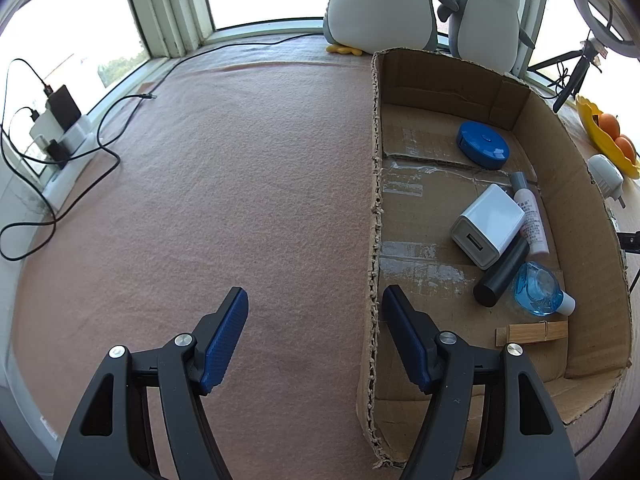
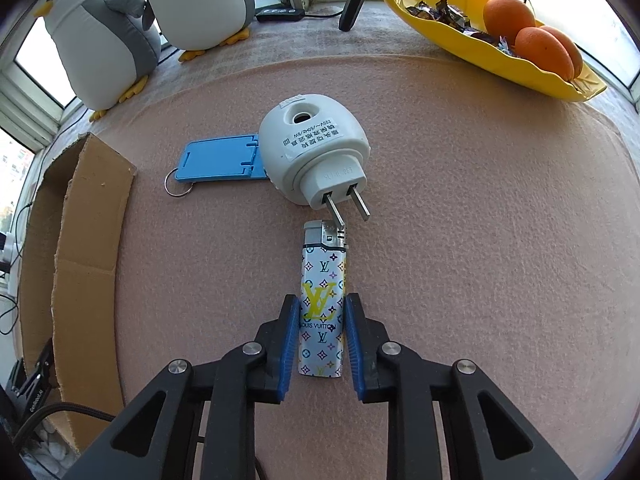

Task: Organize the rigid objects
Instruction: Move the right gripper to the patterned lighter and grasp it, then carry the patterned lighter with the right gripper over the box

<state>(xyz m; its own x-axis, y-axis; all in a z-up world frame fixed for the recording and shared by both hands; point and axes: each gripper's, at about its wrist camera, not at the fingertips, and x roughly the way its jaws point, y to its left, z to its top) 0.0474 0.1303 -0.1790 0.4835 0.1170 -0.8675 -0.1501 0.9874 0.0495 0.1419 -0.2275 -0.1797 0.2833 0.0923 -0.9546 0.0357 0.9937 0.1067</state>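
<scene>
A: The left tongs (image 1: 314, 300)?
B: Spread apart, empty, over the table (image 1: 200, 200) beside the cardboard box (image 1: 568, 200).
A: And the right tongs (image 2: 322, 312)?
B: Pads pressed on the patterned lighter (image 2: 323, 304), lying near the white plug (image 2: 316, 156).

1. The worktop (image 2: 460, 260) is covered in matt, fuzzy pink felt.
2. The cardboard box (image 1: 560, 184) is rough corrugated paper with ragged edges and glossy tape strips.
3. The lighter (image 2: 323, 300) has a glossy printed wrap and a shiny metal top.
4. The plug-in heater (image 2: 308, 148) is matt white plastic with metal prongs.
</scene>
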